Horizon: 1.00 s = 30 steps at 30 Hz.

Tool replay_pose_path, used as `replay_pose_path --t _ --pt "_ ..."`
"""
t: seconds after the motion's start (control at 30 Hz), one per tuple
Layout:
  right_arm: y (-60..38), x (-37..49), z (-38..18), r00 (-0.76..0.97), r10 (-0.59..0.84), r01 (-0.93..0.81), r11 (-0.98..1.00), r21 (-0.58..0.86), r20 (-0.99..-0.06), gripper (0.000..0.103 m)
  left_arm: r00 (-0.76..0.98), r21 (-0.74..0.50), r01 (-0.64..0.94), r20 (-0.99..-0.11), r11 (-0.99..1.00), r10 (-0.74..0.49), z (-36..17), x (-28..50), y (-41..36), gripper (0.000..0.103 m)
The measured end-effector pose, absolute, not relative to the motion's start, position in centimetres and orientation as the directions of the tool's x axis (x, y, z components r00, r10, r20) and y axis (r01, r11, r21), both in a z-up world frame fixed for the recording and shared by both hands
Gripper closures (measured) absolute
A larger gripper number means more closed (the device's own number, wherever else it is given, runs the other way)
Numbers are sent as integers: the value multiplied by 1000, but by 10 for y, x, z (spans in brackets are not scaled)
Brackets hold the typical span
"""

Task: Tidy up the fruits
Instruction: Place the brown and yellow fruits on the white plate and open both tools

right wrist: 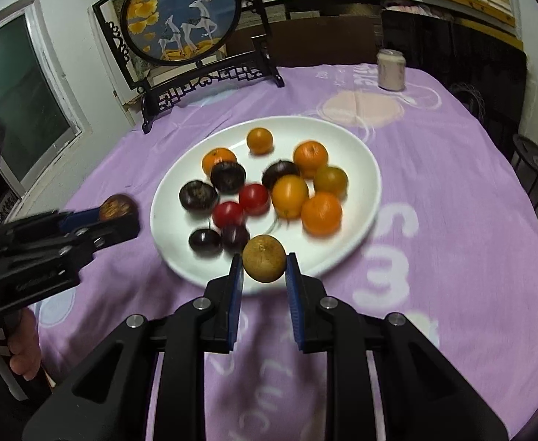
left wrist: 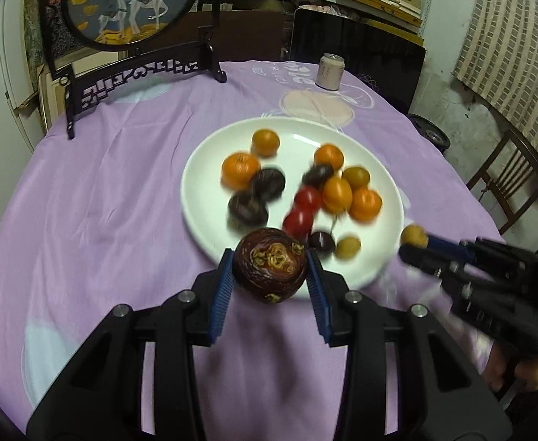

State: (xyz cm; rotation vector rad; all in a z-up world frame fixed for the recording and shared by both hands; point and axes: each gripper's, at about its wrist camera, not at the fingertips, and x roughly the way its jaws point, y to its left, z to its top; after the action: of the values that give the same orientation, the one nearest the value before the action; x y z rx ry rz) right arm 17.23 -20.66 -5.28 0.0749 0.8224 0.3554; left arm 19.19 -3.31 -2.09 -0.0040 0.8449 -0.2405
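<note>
1. The left tool (left wrist: pixel 271 275) is clamped on a dark chestnut (left wrist: pixel 270 269), its 2 blue pads pressed to either side of it, just at the near rim of the plate (left wrist: pixel 203 169).
2. The right tool (right wrist: pixel 263 266) is clamped on a tan longan (right wrist: pixel 264 263), held over the plate's near edge.
3. From the left wrist, the right tool (left wrist: pixel 412 244) shows just right of the plate with the longan (left wrist: pixel 413 236) at its tips; from the right wrist, the left tool (right wrist: pixel 120 217) shows just left of the plate with the chestnut (right wrist: pixel 116 207).
4. The plate, white, sits mid-worktop on a purple cloth (left wrist: pixel 103 198).
5. On the plate lie oranges (right wrist: pixel 321 213), 2 red tomatoes (right wrist: pixel 253 198), dark chestnuts (right wrist: pixel 198 194) and dark cherries (right wrist: pixel 204 241); the oranges mostly on its right half, the chestnuts on its left.
6. A 2nd longan (left wrist: pixel 348 248) lies on the plate's near-right part, seen only from the left wrist.
7. Beyond the plate stand a can (right wrist: pixel 391 70), far right, and a framed deer picture (right wrist: pixel 184 25), far left.
8. Both views are blurred in places.
</note>
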Motion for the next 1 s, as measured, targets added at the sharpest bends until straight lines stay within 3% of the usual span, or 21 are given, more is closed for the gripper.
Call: replay_pose_path --t 0.23,0.53,0.6,0.63,0.67,0.7,0.9,1.0 --pt "-198 213 -70 605 305 -255 949 184 -735 80 602 -110 159 -777 981 -185 -40 249 -54 63" --pt "-196 223 -76 596 304 -257 949 182 -743 79 592 -115 150 -785 982 -182 -51 260 -54 63" --pt "-196 224 -76 599 287 -243 955 173 -747 67 600 -105 142 -782 984 -171 -50 259 -54 60" --pt "-196 223 -75 604 278 -233 958 168 -747 48 607 -100 139 -777 985 -165 -49 258 -53 54" --pt "-197 220 -72 617 268 -224 961 162 -740 44 619 -94 135 -769 986 -158 -45 254 -52 36" --pt "-198 216 -68 631 262 -221 963 155 -730 44 634 -91 130 -758 987 -153 -41 250 -51 25" --pt "-196 185 -52 650 251 -228 965 131 -718 33 701 -92 140 -695 986 -164 -13 209 -43 7" --pt "-192 164 -48 670 195 -205 976 75 -716 15 732 -60 129 -667 990 -136 -5 181 -41 6"
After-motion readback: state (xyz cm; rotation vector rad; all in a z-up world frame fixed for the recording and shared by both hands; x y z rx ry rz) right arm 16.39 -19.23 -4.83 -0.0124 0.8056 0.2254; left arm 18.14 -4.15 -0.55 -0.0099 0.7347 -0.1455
